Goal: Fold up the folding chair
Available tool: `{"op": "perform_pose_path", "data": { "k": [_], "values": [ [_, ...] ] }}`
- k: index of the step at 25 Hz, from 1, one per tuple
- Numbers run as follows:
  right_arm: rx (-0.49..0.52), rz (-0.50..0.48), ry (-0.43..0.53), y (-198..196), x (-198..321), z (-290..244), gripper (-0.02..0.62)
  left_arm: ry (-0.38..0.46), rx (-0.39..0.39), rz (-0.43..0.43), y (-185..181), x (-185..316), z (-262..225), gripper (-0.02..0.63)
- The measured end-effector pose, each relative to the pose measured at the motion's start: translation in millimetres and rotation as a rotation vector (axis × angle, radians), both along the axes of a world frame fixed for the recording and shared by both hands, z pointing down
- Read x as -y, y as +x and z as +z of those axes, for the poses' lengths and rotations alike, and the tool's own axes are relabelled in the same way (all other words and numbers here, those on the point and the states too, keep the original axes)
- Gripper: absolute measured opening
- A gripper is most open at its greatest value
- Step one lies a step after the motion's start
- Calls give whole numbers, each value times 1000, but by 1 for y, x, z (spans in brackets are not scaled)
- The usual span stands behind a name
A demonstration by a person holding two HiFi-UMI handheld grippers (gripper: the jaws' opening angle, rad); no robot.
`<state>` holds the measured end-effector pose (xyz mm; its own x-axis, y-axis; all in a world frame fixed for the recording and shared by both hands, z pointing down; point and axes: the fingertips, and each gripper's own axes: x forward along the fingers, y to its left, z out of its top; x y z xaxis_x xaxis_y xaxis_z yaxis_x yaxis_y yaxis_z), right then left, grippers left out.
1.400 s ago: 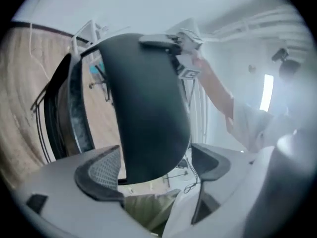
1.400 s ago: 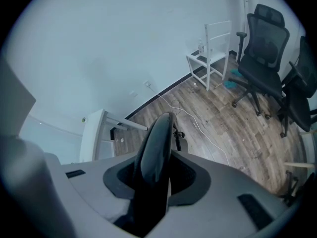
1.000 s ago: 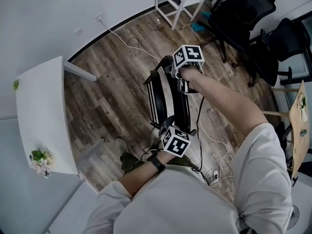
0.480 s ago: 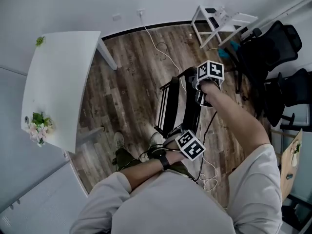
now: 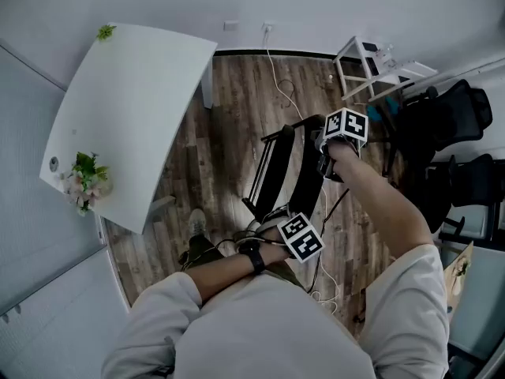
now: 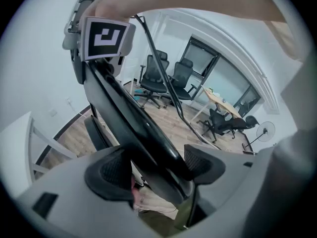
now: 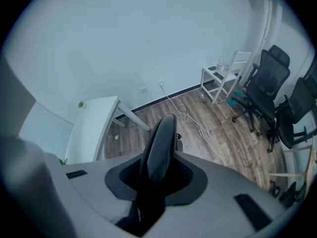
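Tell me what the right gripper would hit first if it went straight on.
The folding chair: the right gripper's jaws, which have just been closing, already clamp its black edge. Past that, probably the wooden floor.

Folding chair right of table

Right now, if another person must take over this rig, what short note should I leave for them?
The left claw has just been closing. The black folding chair, metal-framed with glossy panels, sits between its pads, which seem to press on it.
The right claw has also just been closing and is clamped on the chair's thin edge.
The chair stands upright over the wood-plank floor, to the right of the white table.
Done: its panels lie nearly flat together.
Left: probably press it fully flat, then set it down.
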<state>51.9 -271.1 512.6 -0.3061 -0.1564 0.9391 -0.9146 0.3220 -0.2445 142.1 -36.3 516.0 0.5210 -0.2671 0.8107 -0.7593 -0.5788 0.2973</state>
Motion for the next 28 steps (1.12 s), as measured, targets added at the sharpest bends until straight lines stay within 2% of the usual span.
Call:
{"op": "perform_pose_path", "data": {
  "k": [8,16,23,28],
  "values": [
    [64,41,-18,-100,-26,-7,91,0,35,31,-116,-30,-5,334],
    [86,62,-66,-194,-39,19,91,-36,38,40,-220,-46,13,325],
    [92,38,-76,-276,-29,27,125,-56,-53,7,-302,-38,11,318],
    [107,22,-84,-325,-19,31,160,-49,-121,-68,-354,-29,8,297]
  ]
}}
